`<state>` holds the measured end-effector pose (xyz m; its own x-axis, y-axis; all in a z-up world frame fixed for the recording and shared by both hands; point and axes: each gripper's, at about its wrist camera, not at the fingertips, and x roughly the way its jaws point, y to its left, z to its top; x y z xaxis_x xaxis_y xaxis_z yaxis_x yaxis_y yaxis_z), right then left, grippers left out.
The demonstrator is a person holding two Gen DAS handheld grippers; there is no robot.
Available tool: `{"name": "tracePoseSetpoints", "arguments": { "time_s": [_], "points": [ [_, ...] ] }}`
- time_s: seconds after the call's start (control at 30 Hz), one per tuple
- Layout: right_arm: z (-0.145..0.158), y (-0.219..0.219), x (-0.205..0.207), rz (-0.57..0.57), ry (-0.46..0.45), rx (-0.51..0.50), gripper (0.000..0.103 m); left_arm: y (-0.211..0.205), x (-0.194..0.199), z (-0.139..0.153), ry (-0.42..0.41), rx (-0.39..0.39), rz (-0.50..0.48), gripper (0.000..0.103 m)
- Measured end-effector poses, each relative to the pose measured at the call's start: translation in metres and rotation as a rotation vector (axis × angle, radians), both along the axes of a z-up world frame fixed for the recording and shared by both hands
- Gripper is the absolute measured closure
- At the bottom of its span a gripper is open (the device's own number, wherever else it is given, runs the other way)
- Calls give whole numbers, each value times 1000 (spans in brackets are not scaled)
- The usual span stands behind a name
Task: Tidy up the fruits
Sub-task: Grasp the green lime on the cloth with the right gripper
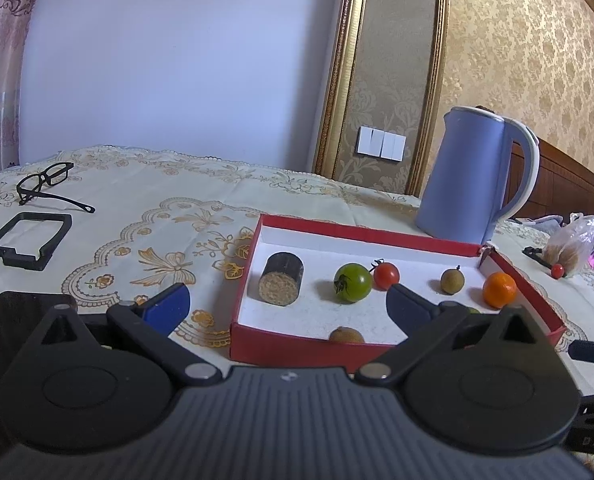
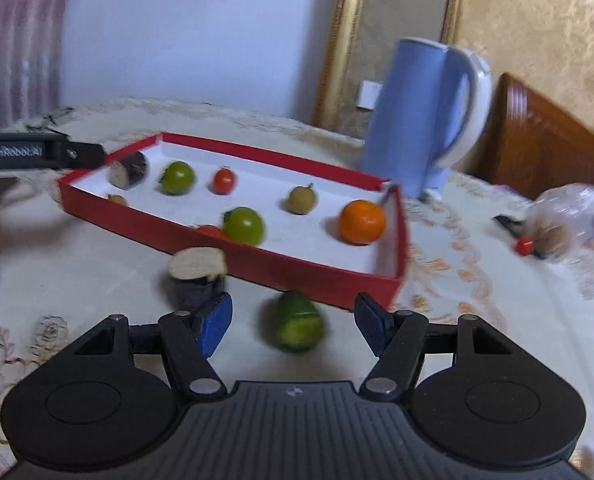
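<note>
Green fruit (image 2: pixel 297 322) lies between the right tool's (image 2: pixel 293 322) open jaws.

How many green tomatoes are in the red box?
2. One green tomato lies in the back row, between the dark cylinder and the red tomato. The other lies by the front wall of the red box. None seems hidden.

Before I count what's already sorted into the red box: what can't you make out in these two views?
- Left wrist view: the left gripper's right finger hides the red box's near right part.
- Same view: the brown fruit is half hidden by the near wall.
- Right wrist view: motion blur smears the green piece on the table.
</note>
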<state>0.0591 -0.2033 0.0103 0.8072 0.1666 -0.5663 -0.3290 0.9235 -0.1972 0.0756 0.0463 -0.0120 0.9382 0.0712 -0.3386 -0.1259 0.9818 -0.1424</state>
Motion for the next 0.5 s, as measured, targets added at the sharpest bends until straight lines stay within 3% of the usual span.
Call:
{"name": "tracePoseSetpoints", "arguments": {
  "time_s": [0.17, 0.27, 0.37, 0.5],
  "points": [
    [-5, -4, 8, 21, 57, 44, 40, 0, 1, 0, 1, -2, -2, 0],
    [-6, -5, 12, 43, 79, 69, 51, 1, 1, 0, 2, -6, 0, 0],
    [-5, -4, 11, 67, 95, 95, 69, 1, 2, 0, 5, -8, -2, 0],
    [-4, -3, 6, 58, 89, 101, 74, 0, 1, 0, 0, -1, -12, 0]
  ]
}}
